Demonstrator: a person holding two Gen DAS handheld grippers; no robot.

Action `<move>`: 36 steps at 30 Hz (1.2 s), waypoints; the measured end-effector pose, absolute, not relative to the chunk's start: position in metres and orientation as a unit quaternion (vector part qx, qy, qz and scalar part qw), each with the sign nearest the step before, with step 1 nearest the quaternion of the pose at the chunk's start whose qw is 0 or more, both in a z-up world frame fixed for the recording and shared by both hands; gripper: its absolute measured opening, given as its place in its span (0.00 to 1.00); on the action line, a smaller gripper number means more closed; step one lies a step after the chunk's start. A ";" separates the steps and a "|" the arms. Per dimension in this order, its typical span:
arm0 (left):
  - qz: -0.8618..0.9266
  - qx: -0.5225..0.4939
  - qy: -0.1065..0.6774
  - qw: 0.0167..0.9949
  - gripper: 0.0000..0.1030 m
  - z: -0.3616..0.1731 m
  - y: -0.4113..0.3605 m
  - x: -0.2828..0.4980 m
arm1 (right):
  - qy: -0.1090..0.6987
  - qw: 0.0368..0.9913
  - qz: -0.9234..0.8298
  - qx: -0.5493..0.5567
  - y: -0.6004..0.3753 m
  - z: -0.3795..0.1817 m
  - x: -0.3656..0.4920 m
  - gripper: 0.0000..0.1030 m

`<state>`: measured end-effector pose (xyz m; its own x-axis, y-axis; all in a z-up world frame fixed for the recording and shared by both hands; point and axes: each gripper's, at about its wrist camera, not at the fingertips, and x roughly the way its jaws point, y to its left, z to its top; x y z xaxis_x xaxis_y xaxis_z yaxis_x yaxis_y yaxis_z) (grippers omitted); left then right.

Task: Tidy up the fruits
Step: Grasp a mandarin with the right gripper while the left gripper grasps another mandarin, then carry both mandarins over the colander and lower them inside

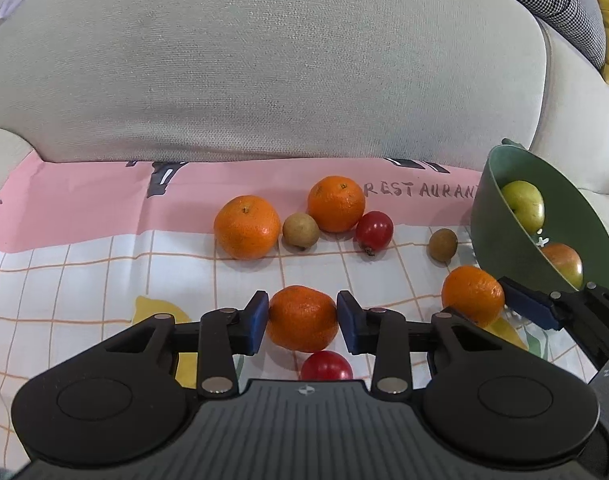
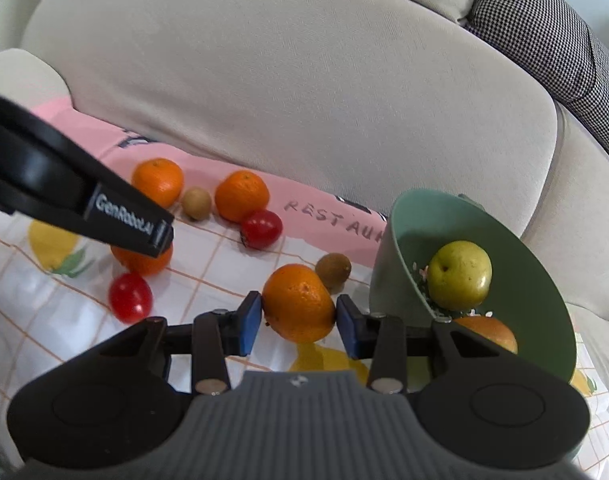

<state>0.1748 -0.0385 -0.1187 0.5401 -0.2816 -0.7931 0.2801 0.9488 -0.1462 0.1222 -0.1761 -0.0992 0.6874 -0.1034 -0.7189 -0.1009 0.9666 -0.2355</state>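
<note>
Green bowl (image 2: 504,240) holding a green apple (image 2: 460,275) and a reddish apple (image 2: 490,330); left gripper (image 1: 302,318) and right gripper (image 2: 298,318) each clamp a mandarin between blue pads

The red fruit (image 1: 326,365) nearest the left gripper is half hidden behind its black body. In the right wrist view, the left gripper (image 2: 70,196) covers the top of one orange (image 2: 144,260), and the reddish apple (image 2: 489,328) in the green bowl (image 2: 544,304) shows only its top. The cloth's lettering (image 1: 420,191) is cut off by the bowl.
</note>
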 end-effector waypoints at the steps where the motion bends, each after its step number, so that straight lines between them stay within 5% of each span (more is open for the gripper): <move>1: -0.160 0.001 0.450 0.878 0.40 -0.117 -0.039 0.173 | 0.393 0.911 0.003 -0.127 -0.177 -0.097 0.121 0.37; 36: -0.258 -0.005 0.389 0.884 0.39 -0.021 -0.118 0.129 | 0.350 0.936 0.005 -0.041 -0.291 -0.012 0.084 0.37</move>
<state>0.1286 -0.1178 -0.0214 0.5646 -0.4598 -0.6854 0.4523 0.8670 -0.2091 0.0841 -0.2907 -0.0120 0.7546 -0.0197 -0.6558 -0.0381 0.9966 -0.0737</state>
